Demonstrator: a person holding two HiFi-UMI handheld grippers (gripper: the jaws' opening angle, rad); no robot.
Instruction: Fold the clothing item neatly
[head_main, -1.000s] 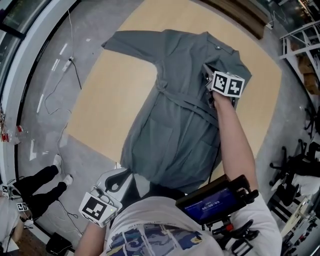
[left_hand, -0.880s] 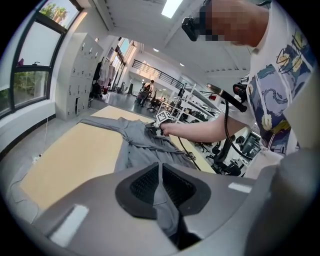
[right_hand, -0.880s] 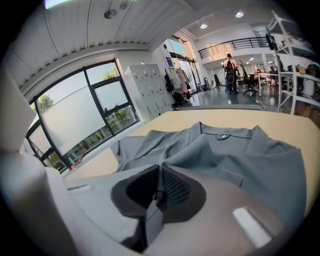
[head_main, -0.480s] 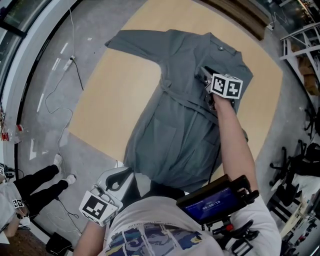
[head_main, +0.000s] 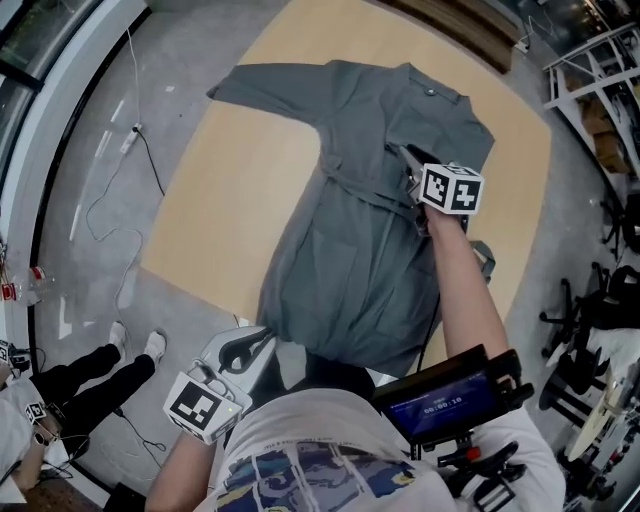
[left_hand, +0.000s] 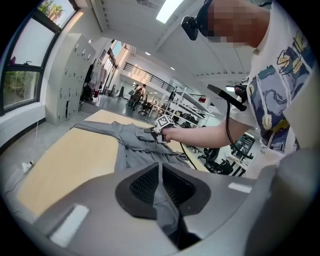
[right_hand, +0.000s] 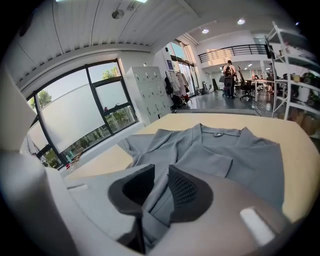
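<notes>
Claw, left (left_hand: 160, 167): jaws pressed together on a pinch of the garment's near hem, with grey cloth running out between the pads and down under the claw.
Claw, right (right_hand: 161, 175): jaws a little apart, having just eased open. A strip of cloth lies in the gap, but the pads do not look to be pressing on it, so I judge it let go rather than held.
Why the left holds: it sits low and near (head_main: 262, 340), at the table's near edge. The pinch probably keeps the hem from sliding off and keeps the body taut while the other claw works.
Why the right is there: it reaches far and to the right (head_main: 400, 152), over the chest just past the belt. That suits laying a part down and loosening off it.
Garment (head_main: 350, 260): grey, lying lengthwise on the table, with the collar far and the hem near and hanging over the near edge.
Belt (head_main: 372, 196): lies slantwise across the waist, just near of the right claw.
Sleeve (head_main: 265, 85): spread out flat to the far left, not yet folded in.
Chest: a flap of cloth (right_hand: 205, 160) lies folded over it, below the collar (right_hand: 217, 134).
Table (head_main: 225, 190): tan top, bare to the left of the garment.
Progress: early, as I judge it.
</notes>
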